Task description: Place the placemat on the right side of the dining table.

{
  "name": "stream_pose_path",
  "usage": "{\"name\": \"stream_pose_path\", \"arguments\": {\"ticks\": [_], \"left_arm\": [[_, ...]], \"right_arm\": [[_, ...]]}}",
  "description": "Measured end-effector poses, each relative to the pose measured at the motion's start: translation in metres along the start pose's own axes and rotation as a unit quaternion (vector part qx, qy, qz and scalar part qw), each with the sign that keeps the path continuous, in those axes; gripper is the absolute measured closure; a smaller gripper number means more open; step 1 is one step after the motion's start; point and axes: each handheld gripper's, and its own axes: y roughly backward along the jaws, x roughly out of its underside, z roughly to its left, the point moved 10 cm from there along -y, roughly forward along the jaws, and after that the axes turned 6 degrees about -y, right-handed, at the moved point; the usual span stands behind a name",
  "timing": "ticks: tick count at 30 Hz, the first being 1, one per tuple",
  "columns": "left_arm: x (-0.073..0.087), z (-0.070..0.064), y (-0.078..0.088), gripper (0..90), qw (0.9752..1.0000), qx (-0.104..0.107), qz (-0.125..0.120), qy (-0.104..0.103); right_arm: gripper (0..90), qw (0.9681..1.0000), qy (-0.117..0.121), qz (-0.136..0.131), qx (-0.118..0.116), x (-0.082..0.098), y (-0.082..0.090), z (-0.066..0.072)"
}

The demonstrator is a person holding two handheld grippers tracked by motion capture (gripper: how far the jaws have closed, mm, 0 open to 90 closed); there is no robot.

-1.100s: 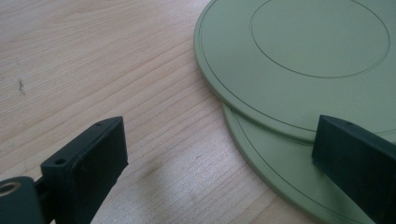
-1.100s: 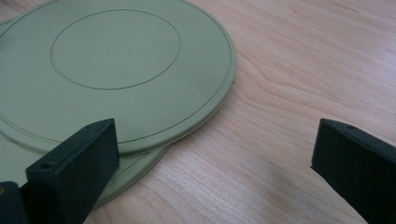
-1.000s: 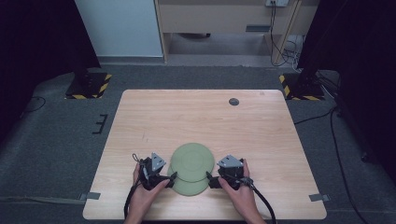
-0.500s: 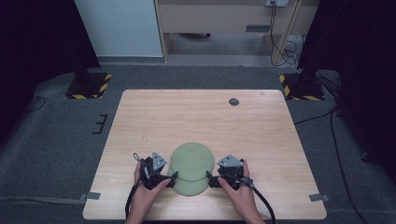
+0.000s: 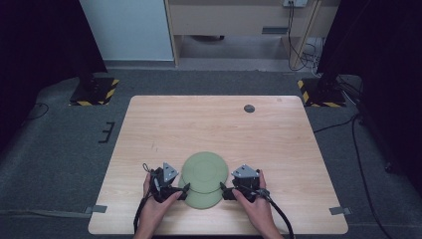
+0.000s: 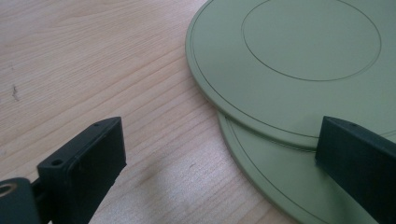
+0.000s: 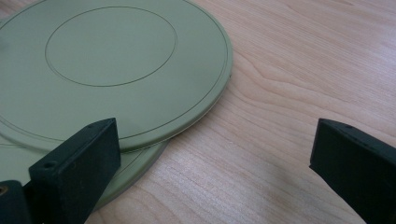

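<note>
Setting: lab or recording studio.
Work surface: bare wooden table on grey carpet.
Surround: black curtains left and right.
Stands: bases with yellow-black hazard tape, far left and far right.
Cabling: loose cables, far right.
Floor marks: tape strips near table corners.

1. The upper green plate is round, flat and matte sage green, with a thin line near its rim and an engraved circle around its centre. It lies level, partly on top of the second plate.
2. The lower green plate, of the same colour and make, lies flat on the wooden bench near its front edge, shifted toward the person so only a crescent shows.
</note>
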Motion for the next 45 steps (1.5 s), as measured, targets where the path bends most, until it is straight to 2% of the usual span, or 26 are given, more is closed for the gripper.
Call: {"name": "stream_pose_path", "arguments": {"ticks": [4, 8, 9, 10, 13, 15, 18, 19, 24, 26, 27, 33, 36, 37, 39, 40, 42, 43, 45], "left_arm": [[0.0, -0.001, 0.001, 2.4, 1.0, 0.001, -0.003, -0.002], [0.0, -0.004, 0.003, 2.6, 0.9999, 0.006, -0.004, -0.009], [0.0, -0.005, 0.003, 2.6, 0.9999, 0.007, -0.004, -0.011], [0.0, -0.005, 0.003, 2.6, 0.9999, 0.008, -0.004, -0.012], [0.001, -0.006, 0.004, 2.6, 0.9998, 0.01, -0.006, -0.013], [0.002, -0.006, 0.005, 2.5, 0.9998, 0.011, -0.005, -0.015], [0.002, -0.008, 0.005, 2.4, 0.9997, 0.015, -0.006, -0.017], [0.002, -0.01, 0.006, 2.3, 0.9996, 0.018, -0.006, -0.021], [0.001, -0.015, 0.006, 2.1, 0.9993, 0.022, -0.009, -0.028], [0.001, -0.017, 0.005, 2.0, 0.9992, 0.022, -0.01, -0.032], [0.0, -0.018, 0.005, 1.9, 0.9991, 0.023, -0.01, -0.034], [-0.003, -0.019, 0.002, 1.6, 0.9991, 0.023, -0.011, -0.034], [-0.004, -0.019, 0.001, 1.7, 0.9991, 0.02, -0.012, -0.035], [-0.004, -0.019, 0.001, 1.3, 0.9991, 0.02, -0.011, -0.035], [-0.005, -0.019, 0.0, 0.8, 0.9993, 0.019, -0.01, -0.032], [-0.005, -0.019, -0.001, 0.1, 0.9993, 0.021, -0.01, -0.03], [-0.005, -0.019, -0.001, 0.0, 0.9993, 0.023, -0.009, -0.03], [-0.005, -0.019, -0.001, 0.0, 0.9992, 0.023, -0.01, -0.03], [-0.005, -0.019, -0.001, 0.0, 0.9993, 0.023, -0.01, -0.028]], "right_arm": [[4.0, 1.0, 0.001, -0.001, 0.002, 0.0, 0.001, 0.0], [4.4, 0.9999, -0.003, 0.005, -0.011, -0.003, 0.008, 0.002], [3.8, 0.9996, 0.018, 0.017, -0.014, -0.007, 0.014, 0.001], [3.4, 0.9994, 0.02, 0.021, -0.019, -0.008, 0.015, 0.001], [3.2, 0.9987, 0.023, 0.036, -0.029, -0.012, 0.019, 0.0], [3.7, 0.9979, 0.024, 0.053, -0.028, -0.018, 0.021, -0.008], [5.2, 0.9976, 0.017, 0.057, -0.034, -0.022, 0.021, -0.012], [7.4, 0.9964, 0.012, 0.07, -0.045, -0.026, 0.019, -0.015], [8.1, 0.9948, 0.006, 0.081, -0.062, -0.035, 0.014, -0.017], [9.3, 0.9933, -0.007, 0.085, -0.078, -0.042, 0.012, -0.018], [9.5, 0.9921, -0.005, 0.093, -0.084, -0.047, 0.009, -0.019], [13.0, 0.9899, -0.024, 0.105, -0.091, -0.058, -0.003, -0.022], [15.2, 0.9887, -0.021, 0.113, -0.097, -0.059, -0.007, -0.021], [16.4, 0.9865, -0.022, 0.122, -0.106, -0.061, -0.01, -0.019], [16.4, 0.9862, -0.021, 0.123, -0.109, -0.062, -0.011, -0.019], [16.3, 0.9855, -0.021, 0.12, -0.118, -0.063, -0.013, -0.017], [16.4, 0.9822, -0.02, 0.135, -0.13, -0.061, -0.017, -0.013], [16.4, 0.9814, -0.013, 0.137, -0.134, -0.061, -0.02, -0.012], [16.4, 0.9801, -0.015, 0.143, -0.137, -0.06, -0.024, -0.011]]}}
